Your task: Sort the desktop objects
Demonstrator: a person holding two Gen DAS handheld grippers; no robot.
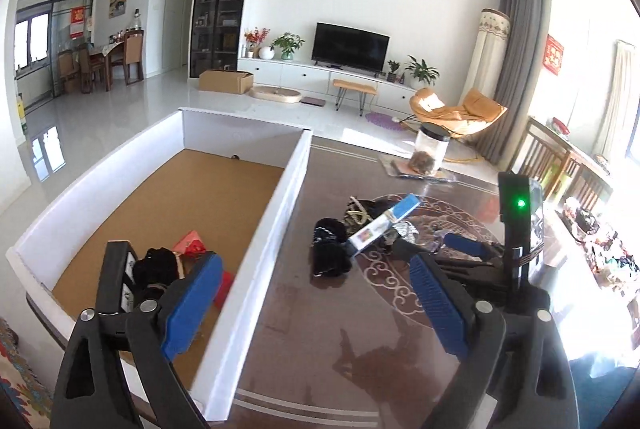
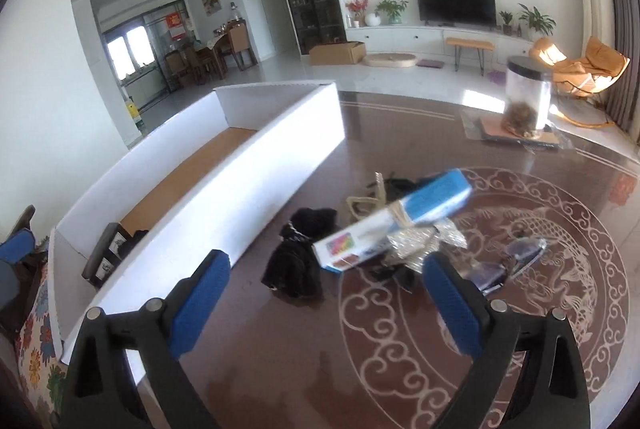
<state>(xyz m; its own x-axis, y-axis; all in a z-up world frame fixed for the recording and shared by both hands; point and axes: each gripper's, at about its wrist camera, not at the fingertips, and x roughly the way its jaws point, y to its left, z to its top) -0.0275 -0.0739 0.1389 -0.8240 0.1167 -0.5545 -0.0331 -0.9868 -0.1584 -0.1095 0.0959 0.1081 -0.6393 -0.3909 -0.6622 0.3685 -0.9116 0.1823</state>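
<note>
A pile lies on the dark table: a long blue-and-white carton (image 1: 384,225) (image 2: 404,213) resting tilted on top, a black cloth (image 1: 330,249) (image 2: 298,261), crumpled foil (image 2: 424,241) and pale cords (image 2: 360,205). The white box with a cork-brown floor (image 1: 224,189) (image 2: 256,169) stands left of the pile and holds a black item (image 1: 156,267), red pieces (image 1: 190,243) and a dark frame (image 2: 104,255). My left gripper (image 1: 314,259) is open, straddling the box's right wall. My right gripper (image 2: 326,259) is open just short of the carton's near end, holding nothing.
A clear jar with a black lid (image 1: 430,149) (image 2: 526,97) stands on flat packets at the table's far side. A clear plastic packet (image 2: 516,261) lies right of the pile. The table (image 2: 400,349) has a white ornament; wooden chairs (image 1: 548,157) stand to the right.
</note>
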